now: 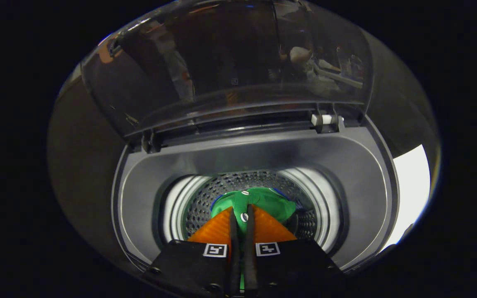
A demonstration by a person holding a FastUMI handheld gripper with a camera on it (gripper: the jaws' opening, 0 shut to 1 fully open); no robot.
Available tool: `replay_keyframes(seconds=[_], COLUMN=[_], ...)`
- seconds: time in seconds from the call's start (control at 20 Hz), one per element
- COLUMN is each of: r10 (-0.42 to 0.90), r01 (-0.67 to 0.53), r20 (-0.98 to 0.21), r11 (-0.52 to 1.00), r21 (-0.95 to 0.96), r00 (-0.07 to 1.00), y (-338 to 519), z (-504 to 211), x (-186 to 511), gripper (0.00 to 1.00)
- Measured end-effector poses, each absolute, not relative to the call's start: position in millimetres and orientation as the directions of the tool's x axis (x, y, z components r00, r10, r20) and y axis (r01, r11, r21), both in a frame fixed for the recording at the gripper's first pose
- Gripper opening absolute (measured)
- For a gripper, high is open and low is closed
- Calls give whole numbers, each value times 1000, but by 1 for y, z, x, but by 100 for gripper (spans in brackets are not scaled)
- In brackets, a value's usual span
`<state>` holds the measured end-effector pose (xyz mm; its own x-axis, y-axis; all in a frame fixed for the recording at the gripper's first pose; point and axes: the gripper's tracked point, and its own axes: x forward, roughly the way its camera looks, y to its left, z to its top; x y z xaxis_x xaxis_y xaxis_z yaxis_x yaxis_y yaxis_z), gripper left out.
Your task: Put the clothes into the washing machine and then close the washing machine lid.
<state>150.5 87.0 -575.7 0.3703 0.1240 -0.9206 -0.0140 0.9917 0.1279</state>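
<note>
I look down into the open washing machine, a grey top-loader with a perforated metal drum. A green garment with white buttons hangs inside the drum mouth. My gripper reaches into the opening, its two fingers nearly together with a strip of the green cloth pinched between them. The rest of the garment spreads out just beyond the fingertips. The transparent lid stands raised behind the opening, hinged at the back edge.
The grey top rim rings the drum opening on all sides. A white hinge piece sits at the back right of the lid. A bright white surface lies beyond the machine's right side.
</note>
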Motion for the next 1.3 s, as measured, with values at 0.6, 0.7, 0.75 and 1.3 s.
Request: replay_keyframes(seconds=[0.6,0.7,0.75,1.3], r10=[81,84,90,116], r01=[-21,-34,-39,-101], r20=[-937,-929,-918,-593], r11=[997,996,996,993], r21=[79,77,82,58], r00=[339,360,386,797], y=[88,90,92,108], z=[-583,-578,-571,-352], x=[144,142,143,191], gripper=[100,100,100,99])
